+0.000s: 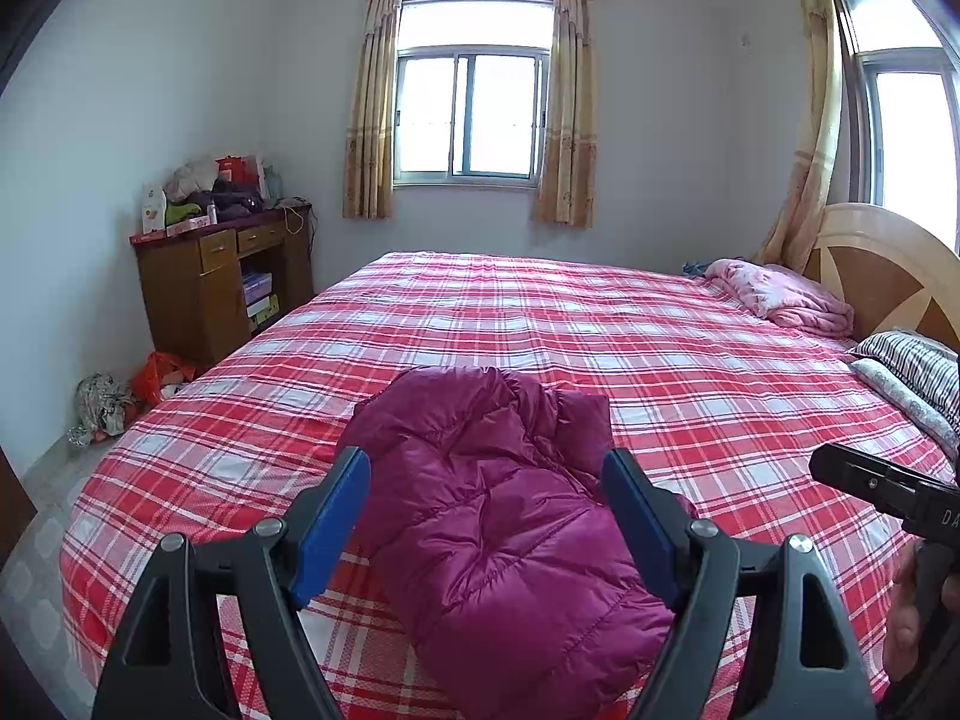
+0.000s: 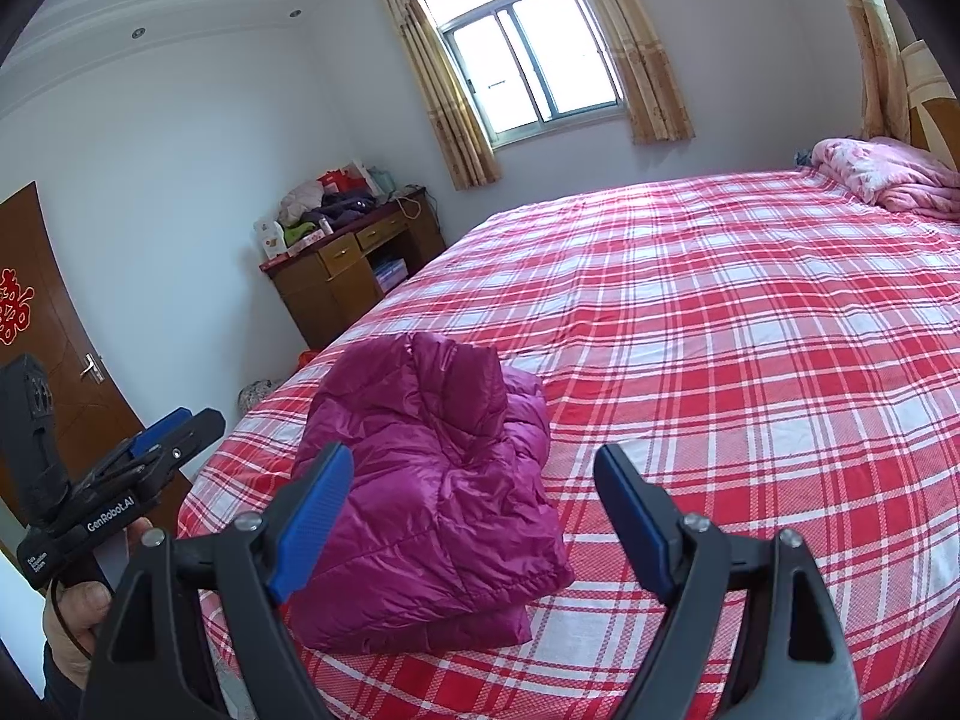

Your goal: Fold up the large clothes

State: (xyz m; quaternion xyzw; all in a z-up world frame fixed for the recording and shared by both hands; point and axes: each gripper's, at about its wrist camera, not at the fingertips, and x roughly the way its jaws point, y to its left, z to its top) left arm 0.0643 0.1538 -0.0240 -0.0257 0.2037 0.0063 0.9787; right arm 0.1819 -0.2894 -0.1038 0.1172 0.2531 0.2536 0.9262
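Observation:
A magenta quilted puffer jacket [image 1: 504, 510] lies folded into a compact bundle near the front edge of the bed; it also shows in the right wrist view [image 2: 432, 498]. My left gripper [image 1: 486, 480] is open and empty, held above and in front of the jacket. My right gripper [image 2: 474, 480] is open and empty, held just right of the jacket. The right gripper shows at the right edge of the left wrist view [image 1: 888, 486]. The left gripper shows at the left of the right wrist view [image 2: 174, 438], held off the bed's edge.
The bed has a red and white plaid cover [image 1: 570, 330]. A pink blanket [image 1: 786, 294] and pillows [image 1: 912, 372] lie by the wooden headboard [image 1: 888, 270]. A cluttered wooden desk [image 1: 222, 276] stands at the far left wall, with bags on the floor [image 1: 132, 390]. A brown door [image 2: 54, 324] is at left.

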